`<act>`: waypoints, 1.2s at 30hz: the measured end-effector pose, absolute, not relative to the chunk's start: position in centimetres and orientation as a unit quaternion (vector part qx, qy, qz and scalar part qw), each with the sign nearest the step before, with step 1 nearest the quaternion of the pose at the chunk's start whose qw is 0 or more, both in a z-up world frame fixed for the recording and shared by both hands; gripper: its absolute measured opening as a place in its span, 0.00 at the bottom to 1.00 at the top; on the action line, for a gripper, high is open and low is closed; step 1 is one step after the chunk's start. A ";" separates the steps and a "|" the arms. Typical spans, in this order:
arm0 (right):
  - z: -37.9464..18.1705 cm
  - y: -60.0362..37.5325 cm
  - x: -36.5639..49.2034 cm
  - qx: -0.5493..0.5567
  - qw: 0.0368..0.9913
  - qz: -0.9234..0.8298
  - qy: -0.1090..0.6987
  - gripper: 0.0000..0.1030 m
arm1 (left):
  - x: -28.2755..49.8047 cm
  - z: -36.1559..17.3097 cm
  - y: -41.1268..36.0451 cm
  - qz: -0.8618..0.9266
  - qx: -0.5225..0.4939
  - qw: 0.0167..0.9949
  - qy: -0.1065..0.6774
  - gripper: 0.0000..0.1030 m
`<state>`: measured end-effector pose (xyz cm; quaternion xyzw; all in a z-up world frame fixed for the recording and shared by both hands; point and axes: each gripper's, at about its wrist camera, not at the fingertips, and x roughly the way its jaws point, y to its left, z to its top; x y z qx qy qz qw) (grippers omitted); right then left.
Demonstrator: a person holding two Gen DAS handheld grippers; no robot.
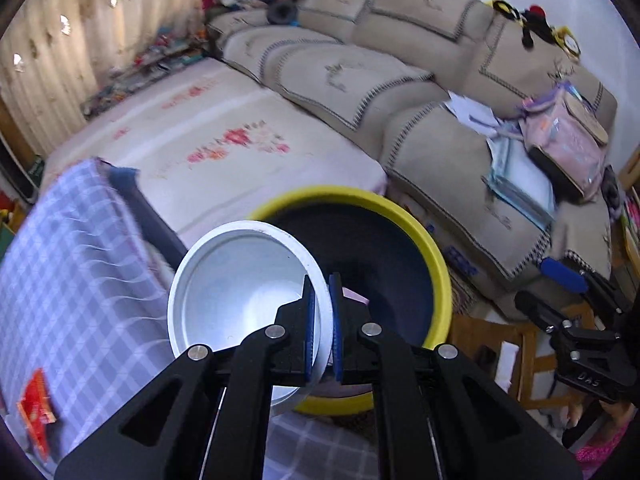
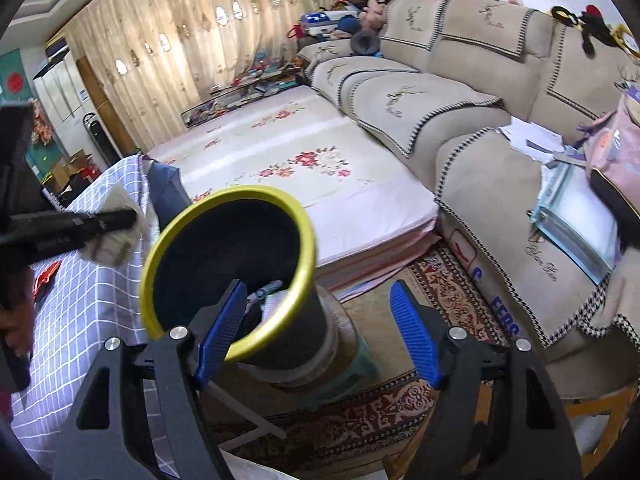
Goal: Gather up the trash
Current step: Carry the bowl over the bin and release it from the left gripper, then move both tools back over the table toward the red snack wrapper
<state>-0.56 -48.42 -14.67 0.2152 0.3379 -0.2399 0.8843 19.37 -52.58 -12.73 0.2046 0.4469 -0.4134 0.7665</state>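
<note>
My left gripper [image 1: 322, 320] is shut on the rim of a white paper cup [image 1: 240, 280], one pad inside the cup and one outside. The cup hangs tilted over the near edge of a black bin with a yellow rim [image 1: 404, 216]. In the right wrist view that bin [image 2: 298, 276] stands just ahead, with a few scraps [image 2: 268, 296] at its bottom. My right gripper [image 2: 318, 328] is open and empty, its left pad over the bin's rim. The left gripper [image 2: 120, 218] and cup [image 2: 116, 236] appear blurred at the left. The right gripper [image 1: 554, 292] shows at the right edge of the left wrist view.
A table with a purple checked cloth [image 1: 80, 260] stands left of the bin, a red wrapper [image 1: 36, 408] lying on it. Behind are a floral mattress [image 2: 304, 160] and a beige sofa [image 2: 460, 120] with books and bags. A patterned rug [image 2: 452, 292] and a wooden stool [image 1: 516, 352] lie to the right.
</note>
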 end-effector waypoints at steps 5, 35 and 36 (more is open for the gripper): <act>-15.1 -49.5 -1.6 0.224 0.880 -0.249 0.337 0.69 | 19.3 -16.4 -54.7 -0.416 0.210 0.745 0.477 0.08; -13.7 -43.9 1.4 0.191 0.899 -0.183 0.349 0.72 | 13.9 -4.6 -28.2 -0.315 0.067 0.882 0.344 0.88; -13.5 -43.2 1.9 0.186 0.902 -0.175 0.349 0.72 | 13.6 -4.3 -26.7 -0.300 0.062 0.889 0.340 0.89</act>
